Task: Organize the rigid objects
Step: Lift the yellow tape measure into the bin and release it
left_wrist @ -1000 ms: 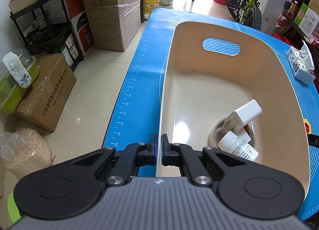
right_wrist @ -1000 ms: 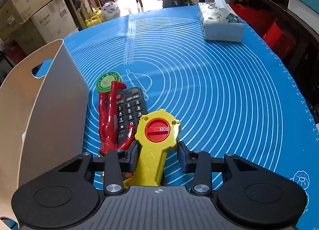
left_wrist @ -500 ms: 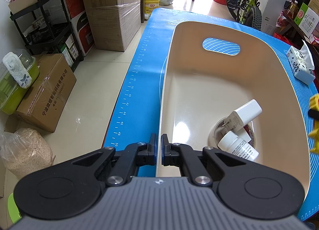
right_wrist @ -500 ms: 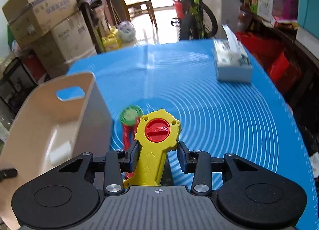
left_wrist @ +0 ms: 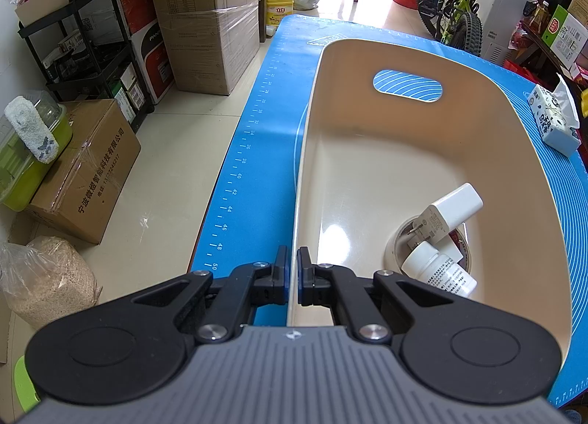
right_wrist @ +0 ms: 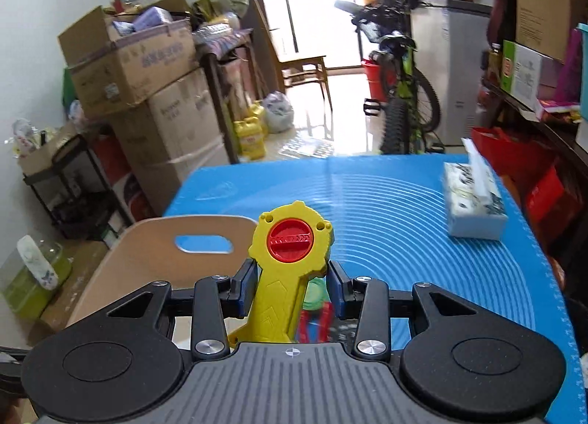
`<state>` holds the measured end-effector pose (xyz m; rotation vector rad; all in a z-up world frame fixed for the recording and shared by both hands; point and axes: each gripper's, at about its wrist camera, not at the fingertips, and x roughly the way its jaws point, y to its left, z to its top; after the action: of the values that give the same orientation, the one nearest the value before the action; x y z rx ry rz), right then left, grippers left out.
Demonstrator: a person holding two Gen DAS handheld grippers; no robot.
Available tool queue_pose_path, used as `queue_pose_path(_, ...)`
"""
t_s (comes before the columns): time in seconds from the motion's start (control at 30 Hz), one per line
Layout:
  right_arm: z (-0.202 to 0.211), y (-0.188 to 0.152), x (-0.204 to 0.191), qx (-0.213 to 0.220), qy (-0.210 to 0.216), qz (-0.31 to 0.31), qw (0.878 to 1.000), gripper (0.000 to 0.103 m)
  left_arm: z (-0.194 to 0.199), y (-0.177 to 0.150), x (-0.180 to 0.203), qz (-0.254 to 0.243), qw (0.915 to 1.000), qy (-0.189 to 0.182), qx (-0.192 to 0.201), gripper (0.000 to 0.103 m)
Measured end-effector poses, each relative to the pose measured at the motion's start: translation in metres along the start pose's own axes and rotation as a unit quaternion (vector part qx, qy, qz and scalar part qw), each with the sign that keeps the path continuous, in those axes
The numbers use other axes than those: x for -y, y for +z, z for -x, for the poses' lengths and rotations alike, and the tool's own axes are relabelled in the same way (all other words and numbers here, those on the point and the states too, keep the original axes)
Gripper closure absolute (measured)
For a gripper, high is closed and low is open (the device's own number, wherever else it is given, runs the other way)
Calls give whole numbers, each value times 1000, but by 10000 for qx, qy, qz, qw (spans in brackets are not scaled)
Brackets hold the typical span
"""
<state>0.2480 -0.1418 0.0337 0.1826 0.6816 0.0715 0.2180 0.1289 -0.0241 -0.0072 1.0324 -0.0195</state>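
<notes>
My right gripper (right_wrist: 292,291) is shut on a yellow toy launcher (right_wrist: 290,244) with a red knob and holds it in the air above the blue mat (right_wrist: 404,211). Below it, a green disc (right_wrist: 316,290) and a red toy (right_wrist: 312,324) lie blurred on the mat. The beige bin (right_wrist: 147,255) stands to its left. My left gripper (left_wrist: 293,273) is shut on the near rim of the beige bin (left_wrist: 305,152). A white charger (left_wrist: 454,208), a white bottle (left_wrist: 439,275) and a tape roll (left_wrist: 395,244) lie in the bin.
A tissue box (right_wrist: 474,200) sits at the mat's far right, also seen in the left wrist view as the tissue box (left_wrist: 551,122). Cardboard boxes (left_wrist: 205,20), a black shelf rack (left_wrist: 84,49) and a bicycle (right_wrist: 404,93) stand around the table.
My right gripper has risen off the mat with the yellow toy and tilted upward; the red toy and remote dropped below it. The left gripper and bin have not moved.
</notes>
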Motion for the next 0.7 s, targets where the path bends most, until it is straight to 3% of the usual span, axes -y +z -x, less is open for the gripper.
queue_pose_path(0.3, -15, -4, -59, -154, 638, 460, 9968, 57, 0, 0, 0, -3, 10000, 4, 0, 98)
queue_pose_path(0.7, -55, -33, -121, -826, 979, 913, 9876, 57, 1, 2, -2, 4, 10000, -16, 8, 98)
